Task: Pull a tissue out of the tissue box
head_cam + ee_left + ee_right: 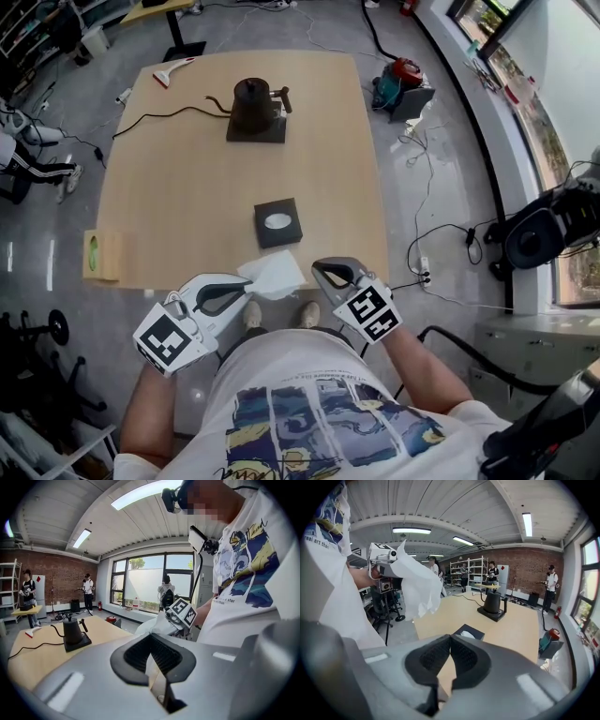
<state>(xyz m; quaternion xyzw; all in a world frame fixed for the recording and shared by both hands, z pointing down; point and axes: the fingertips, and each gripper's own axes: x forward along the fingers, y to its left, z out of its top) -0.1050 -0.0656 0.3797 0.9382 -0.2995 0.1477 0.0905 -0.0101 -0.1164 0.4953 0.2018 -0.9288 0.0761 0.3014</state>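
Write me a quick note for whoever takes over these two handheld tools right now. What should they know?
Left gripper: shut on the tissue, which hangs free in the air by the table's near edge.
Right gripper: shut, empty.
Tissue box: on the table just ahead, white tissue showing in its opening.
Done: one tissue is pulled clear of the box.
Left: probably only to put the tissue down.

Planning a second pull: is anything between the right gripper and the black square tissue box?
Nothing visible: only bare wooden table lies between the right gripper and the black square tissue box. The white tissue hangs aside, clamped in the left gripper.
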